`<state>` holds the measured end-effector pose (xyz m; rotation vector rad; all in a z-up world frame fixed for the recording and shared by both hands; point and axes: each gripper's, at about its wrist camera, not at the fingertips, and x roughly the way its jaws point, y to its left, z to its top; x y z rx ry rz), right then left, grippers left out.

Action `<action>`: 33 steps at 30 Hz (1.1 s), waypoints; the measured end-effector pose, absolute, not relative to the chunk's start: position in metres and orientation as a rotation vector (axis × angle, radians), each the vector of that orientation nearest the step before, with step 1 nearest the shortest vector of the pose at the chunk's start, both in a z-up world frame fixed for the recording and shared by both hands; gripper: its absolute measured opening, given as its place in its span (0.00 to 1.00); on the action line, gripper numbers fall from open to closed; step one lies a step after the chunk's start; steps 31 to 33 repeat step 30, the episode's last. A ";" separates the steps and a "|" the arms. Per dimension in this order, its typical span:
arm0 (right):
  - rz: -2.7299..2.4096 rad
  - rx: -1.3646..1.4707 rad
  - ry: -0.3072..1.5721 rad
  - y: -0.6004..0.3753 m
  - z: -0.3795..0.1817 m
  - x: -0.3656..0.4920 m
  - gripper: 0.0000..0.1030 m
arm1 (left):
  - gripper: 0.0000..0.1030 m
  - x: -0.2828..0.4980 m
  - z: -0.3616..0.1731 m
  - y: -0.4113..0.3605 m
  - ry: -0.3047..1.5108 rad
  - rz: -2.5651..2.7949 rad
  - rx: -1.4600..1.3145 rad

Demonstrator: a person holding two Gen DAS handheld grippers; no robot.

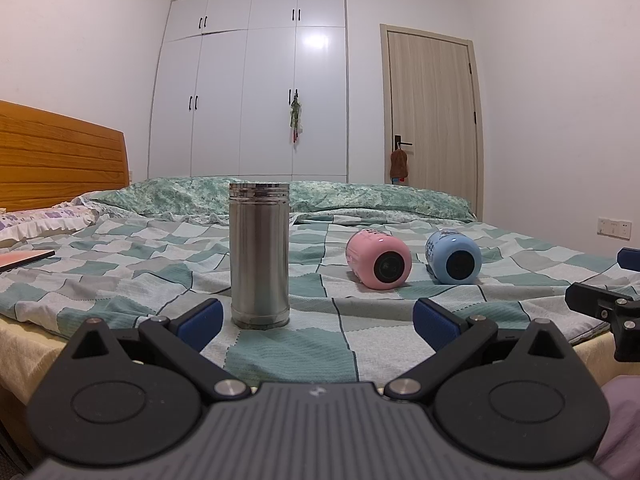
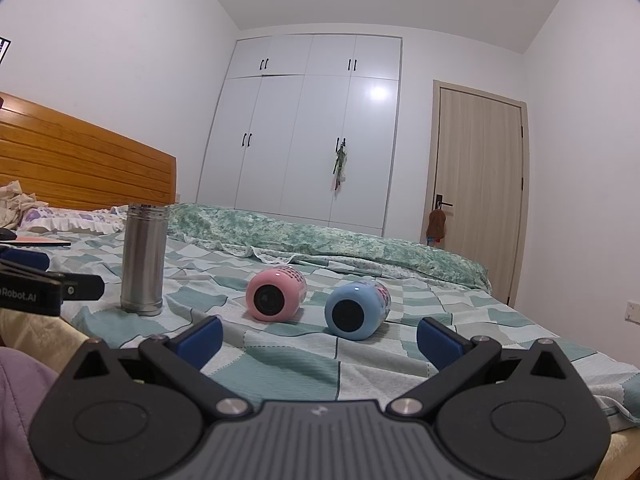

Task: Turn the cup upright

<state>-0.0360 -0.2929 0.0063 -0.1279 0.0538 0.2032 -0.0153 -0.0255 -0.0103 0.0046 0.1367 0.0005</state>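
Note:
A steel cup (image 1: 259, 254) stands upright on the bed, just beyond my open, empty left gripper (image 1: 318, 322). A pink cup (image 1: 378, 259) and a blue cup (image 1: 453, 256) lie on their sides further right, round ends toward me. In the right wrist view the pink cup (image 2: 275, 294) and the blue cup (image 2: 356, 311) lie just ahead of my open, empty right gripper (image 2: 320, 340); the steel cup (image 2: 144, 260) stands at the left. Each gripper shows at the edge of the other's view.
The bed has a green checked sheet (image 1: 360, 344), a folded green quilt (image 1: 360, 196) behind the cups, and a wooden headboard (image 1: 60, 156) at the left. A flat pink book (image 1: 24, 259) lies near the pillow. A white wardrobe (image 1: 248, 92) and a door (image 1: 432, 120) stand beyond.

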 end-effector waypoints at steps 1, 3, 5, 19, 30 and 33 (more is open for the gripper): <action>0.203 -0.128 0.054 -0.293 0.006 -0.036 1.00 | 1.00 -0.015 -0.010 -0.025 0.137 0.000 0.004; 0.203 -0.128 0.054 -0.293 0.006 -0.036 1.00 | 1.00 -0.015 -0.010 -0.025 0.137 0.000 0.003; 0.203 -0.127 0.054 -0.293 0.006 -0.036 1.00 | 1.00 -0.015 -0.010 -0.026 0.137 -0.001 0.004; 0.203 -0.128 0.054 -0.293 0.006 -0.036 1.00 | 1.00 -0.015 -0.010 -0.026 0.137 0.000 0.004; 0.203 -0.128 0.054 -0.293 0.007 -0.036 1.00 | 1.00 -0.013 -0.011 -0.025 0.135 -0.004 0.008; 0.203 -0.128 0.054 -0.293 0.007 -0.036 1.00 | 1.00 -0.013 -0.011 -0.025 0.135 -0.004 0.008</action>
